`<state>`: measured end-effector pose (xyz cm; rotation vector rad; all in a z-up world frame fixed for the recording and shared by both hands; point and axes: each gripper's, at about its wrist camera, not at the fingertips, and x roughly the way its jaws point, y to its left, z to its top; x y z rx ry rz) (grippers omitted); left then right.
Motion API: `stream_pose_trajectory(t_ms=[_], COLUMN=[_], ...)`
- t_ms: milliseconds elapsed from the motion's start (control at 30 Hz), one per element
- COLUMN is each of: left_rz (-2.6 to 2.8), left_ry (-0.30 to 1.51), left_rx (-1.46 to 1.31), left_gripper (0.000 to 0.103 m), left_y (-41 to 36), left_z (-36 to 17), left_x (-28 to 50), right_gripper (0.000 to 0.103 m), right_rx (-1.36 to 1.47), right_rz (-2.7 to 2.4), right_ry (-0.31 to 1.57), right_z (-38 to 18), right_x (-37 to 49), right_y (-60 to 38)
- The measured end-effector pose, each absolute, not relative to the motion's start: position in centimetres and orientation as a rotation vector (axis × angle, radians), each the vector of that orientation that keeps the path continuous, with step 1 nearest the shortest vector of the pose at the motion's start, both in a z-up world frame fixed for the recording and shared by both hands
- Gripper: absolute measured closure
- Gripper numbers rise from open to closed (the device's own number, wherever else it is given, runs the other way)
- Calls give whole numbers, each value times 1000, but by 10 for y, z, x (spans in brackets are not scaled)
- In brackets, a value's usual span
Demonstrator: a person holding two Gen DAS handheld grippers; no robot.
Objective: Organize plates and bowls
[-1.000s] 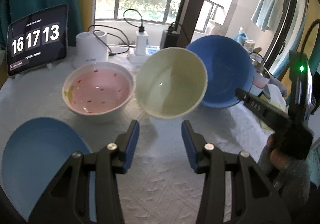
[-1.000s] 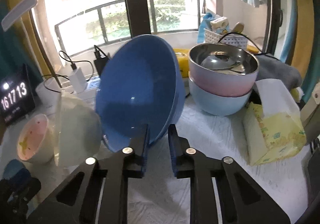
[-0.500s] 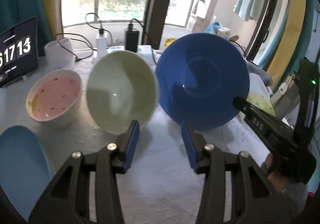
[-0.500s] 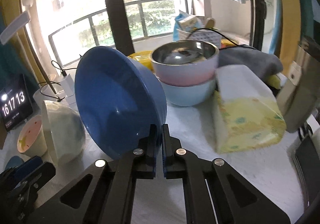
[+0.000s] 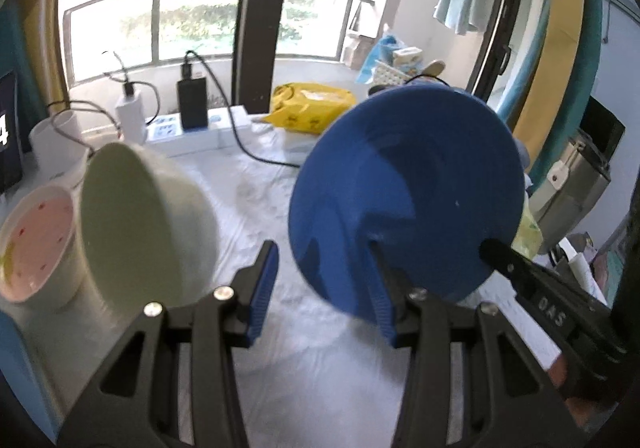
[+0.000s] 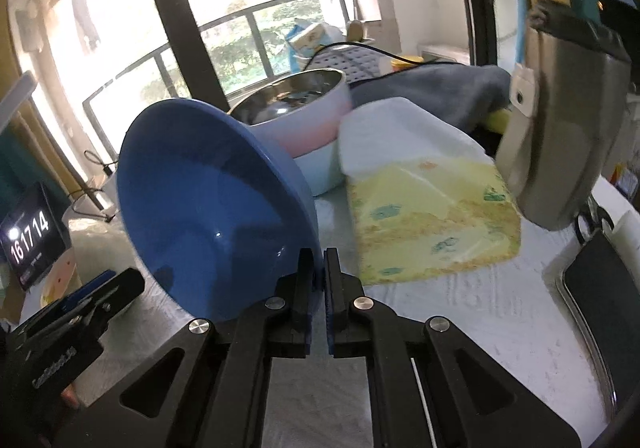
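Surface (image 5: 320, 376) under a white textured cloth, window behind. Far left edge: sliver of a flat light-blue plate (image 5: 16, 368), lying on the cloth. Next to it, a white ceramic bowl with a pink speckled inside (image 5: 36, 244), upright. A pale green round bowl (image 5: 132, 216) is tipped on its side against or just in front of it, mouth facing the left wrist camera; actual contact cannot be told.

Left gripper (image 5: 320, 288) sits centre frame, blue pads moderately apart. Only bare cloth shows between them, nothing held. The green bowl's rim comes near its left finger but stays outside the gap.

Right of that is the deep dark-blue round bowl (image 5: 404, 192), raised off the cloth and tilted steeply on edge, its underside toward the left camera. Right gripper (image 5: 490, 248) is pinched tight on its lower rim; the right wrist view shows the rim squeezed between the closed pads.

Further right, behind the blue bowl: a steel-lined pink bowl (image 6: 296, 104) stacked in a pale blue bowl (image 6: 320, 172). A yellow patterned tissue pack (image 6: 432, 220) lies just beside them.
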<state>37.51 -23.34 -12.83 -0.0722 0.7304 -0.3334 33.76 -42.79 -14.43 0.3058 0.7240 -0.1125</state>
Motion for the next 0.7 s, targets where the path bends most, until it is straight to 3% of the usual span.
stream_pose_trajectory(t_ms=[300, 467, 700], left_rz=[-313, -338, -341], left_ry=[787, 815, 796], left_rx=[-22, -9, -3], left_gripper=[59, 76, 81], left_y=[-251, -255, -253], left_z=[-151, -155, -150], left_x=[395, 395, 390], right_gripper=[92, 86, 89], right_rx=[377, 398, 358], right_rz=[-123, -94, -90], right_ry=[761, 808, 783], right_z=[-158, -169, -163], right_x=[345, 350, 344], right_y=[-442, -438, -431])
